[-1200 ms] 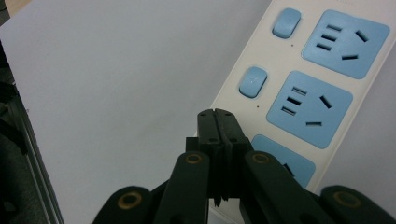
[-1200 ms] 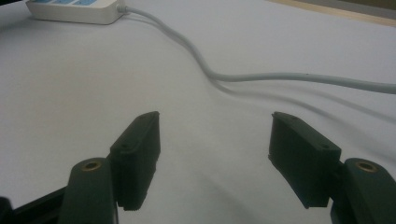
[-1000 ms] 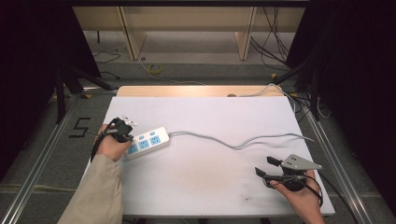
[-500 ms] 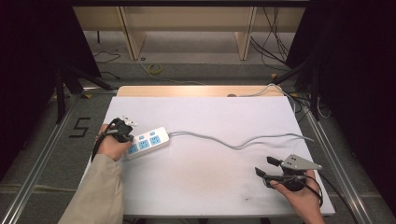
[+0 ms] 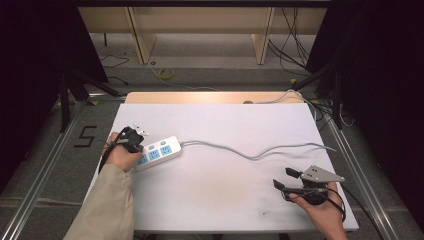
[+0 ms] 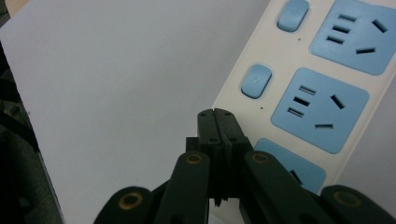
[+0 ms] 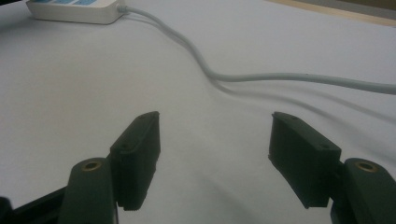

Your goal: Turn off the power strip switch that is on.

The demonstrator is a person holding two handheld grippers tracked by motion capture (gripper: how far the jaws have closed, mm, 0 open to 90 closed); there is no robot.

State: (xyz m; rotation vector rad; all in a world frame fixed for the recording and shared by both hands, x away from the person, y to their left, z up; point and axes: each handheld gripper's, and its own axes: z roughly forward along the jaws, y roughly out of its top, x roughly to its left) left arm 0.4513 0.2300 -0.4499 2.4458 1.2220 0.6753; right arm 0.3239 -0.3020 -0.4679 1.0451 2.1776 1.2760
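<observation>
A white power strip (image 5: 159,151) with blue sockets lies at the table's left, and its grey cable (image 5: 250,152) snakes off to the right edge. My left gripper (image 5: 131,137) is at the strip's left end with its jaws pressed together and nothing between them. In the left gripper view the tips of the left gripper (image 6: 218,114) sit at the edge of the power strip (image 6: 322,93), just below a blue switch (image 6: 256,80). My right gripper (image 5: 282,178) rests open near the front right, above bare table. Past the right gripper (image 7: 215,140) runs the cable (image 7: 280,78), apart from it.
The white table top (image 5: 215,200) has a wooden strip (image 5: 210,97) along its far edge. Metal rails (image 5: 45,175) run along both sides. Loose cables (image 5: 295,45) lie on the floor behind the table. A floor mark "5" (image 5: 86,136) is at the left.
</observation>
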